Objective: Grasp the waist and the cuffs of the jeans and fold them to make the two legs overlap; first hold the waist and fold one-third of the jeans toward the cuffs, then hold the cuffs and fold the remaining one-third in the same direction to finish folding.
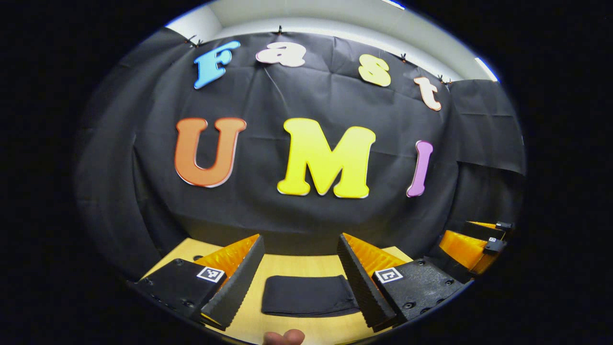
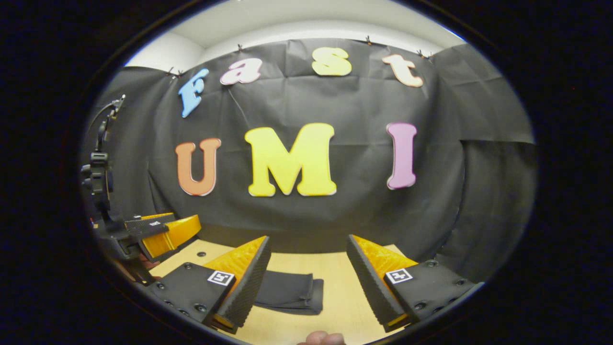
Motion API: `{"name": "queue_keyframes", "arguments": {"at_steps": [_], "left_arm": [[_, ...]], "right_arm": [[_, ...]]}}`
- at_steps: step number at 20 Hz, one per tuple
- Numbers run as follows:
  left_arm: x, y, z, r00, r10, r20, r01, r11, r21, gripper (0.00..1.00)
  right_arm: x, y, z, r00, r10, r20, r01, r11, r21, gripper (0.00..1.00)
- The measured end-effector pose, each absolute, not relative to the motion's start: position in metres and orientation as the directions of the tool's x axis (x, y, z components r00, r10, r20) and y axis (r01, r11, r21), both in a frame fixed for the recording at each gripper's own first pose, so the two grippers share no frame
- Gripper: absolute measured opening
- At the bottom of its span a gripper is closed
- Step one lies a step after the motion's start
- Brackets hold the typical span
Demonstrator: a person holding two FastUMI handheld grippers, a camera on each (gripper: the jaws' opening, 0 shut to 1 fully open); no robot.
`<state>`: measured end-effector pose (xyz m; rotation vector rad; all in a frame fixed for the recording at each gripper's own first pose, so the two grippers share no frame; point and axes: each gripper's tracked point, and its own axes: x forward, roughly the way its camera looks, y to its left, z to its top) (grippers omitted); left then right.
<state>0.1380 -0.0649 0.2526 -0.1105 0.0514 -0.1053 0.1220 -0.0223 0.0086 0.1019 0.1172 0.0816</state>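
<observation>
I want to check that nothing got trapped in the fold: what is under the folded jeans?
The jeans lie as a flat dark bundle on the bare wooden table. Light wood shows all around them. Whatever is directly beneath or between their layers is covered.

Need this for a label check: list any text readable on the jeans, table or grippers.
None on the jeans or the table.
The left gripper and right gripper carry square coded markers, no words.
A small tag on the right gripper: too small to read.
</observation>
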Motion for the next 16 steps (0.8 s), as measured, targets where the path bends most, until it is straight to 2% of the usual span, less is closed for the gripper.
{"name": "queue_keyframes", "arguments": {"at_steps": [1, 2, 3, 4, 5, 6, 7, 8, 11, 12, 15, 16], "left_arm": [[0.127, -0.061, 0.255, 0.994, -0.099, -0.04, 0.095, 0.99, -0.106, 0.98], [0.115, -0.053, 0.257, 0.996, -0.079, -0.034, 0.076, 0.993, -0.096, 0.98], [0.107, -0.048, 0.259, 0.998, -0.065, -0.025, 0.063, 0.994, -0.085, 0.98], [0.104, -0.049, 0.259, 0.998, -0.052, -0.019, 0.05, 0.996, -0.078, 0.98], [0.099, -0.048, 0.258, 0.999, -0.04, -0.017, 0.039, 0.997, -0.073, 0.98], [0.096, -0.046, 0.261, 0.999, -0.029, -0.018, 0.028, 0.997, -0.07, 0.98], [0.093, -0.043, 0.261, 1.0, -0.017, -0.017, 0.015, 0.997, -0.075, 1.0], [0.087, -0.037, 0.259, 1.0, -0.009, -0.017, 0.007, 0.996, -0.089, 0.98], [0.076, -0.031, 0.255, 1.0, -0.012, -0.011, 0.011, 0.995, -0.104, 1.0], [0.076, -0.032, 0.254, 1.0, -0.016, -0.015, 0.014, 0.994, -0.105, 0.98], [0.073, -0.036, 0.255, 1.0, -0.027, -0.012, 0.026, 0.995, -0.1, 0.98], [0.072, -0.037, 0.257, 0.999, -0.032, -0.007, 0.031, 0.995, -0.099, 0.98]], "right_arm": [[0.118, -0.017, 0.013, 0.992, 0.082, -0.096, -0.073, 0.993, 0.097, 0.99], [0.116, -0.011, 0.015, 0.994, 0.075, -0.085, -0.066, 0.993, 0.098, 0.94], [0.112, -0.007, 0.015, 0.995, 0.069, -0.073, -0.062, 0.993, 0.099, 0.99], [0.106, -0.003, 0.014, 0.996, 0.06, -0.066, -0.053, 0.994, 0.097, 0.94], [0.103, -0.002, 0.012, 0.997, 0.052, -0.062, -0.046, 0.995, 0.094, 0.99], [0.1, 0.001, 0.008, 0.996, 0.053, -0.065, -0.047, 0.995, 0.091, 0.99], [0.099, 0.002, 0.004, 0.996, 0.053, -0.075, -0.046, 0.995, 0.092, 0.94], [0.093, 0.005, 0.001, 0.995, 0.056, -0.085, -0.048, 0.994, 0.095, 0.94], [0.086, 0.005, -0.002, 0.994, 0.048, -0.095, -0.039, 0.995, 0.094, 0.94], [0.086, 0.004, -0.001, 0.996, 0.04, -0.084, -0.032, 0.996, 0.088, 0.99], [0.084, 0.005, 0.001, 0.997, 0.039, -0.071, -0.033, 0.995, 0.094, 0.94], [0.081, 0.004, 0.001, 0.997, 0.038, -0.07, -0.031, 0.995, 0.092, 0.99]]}}
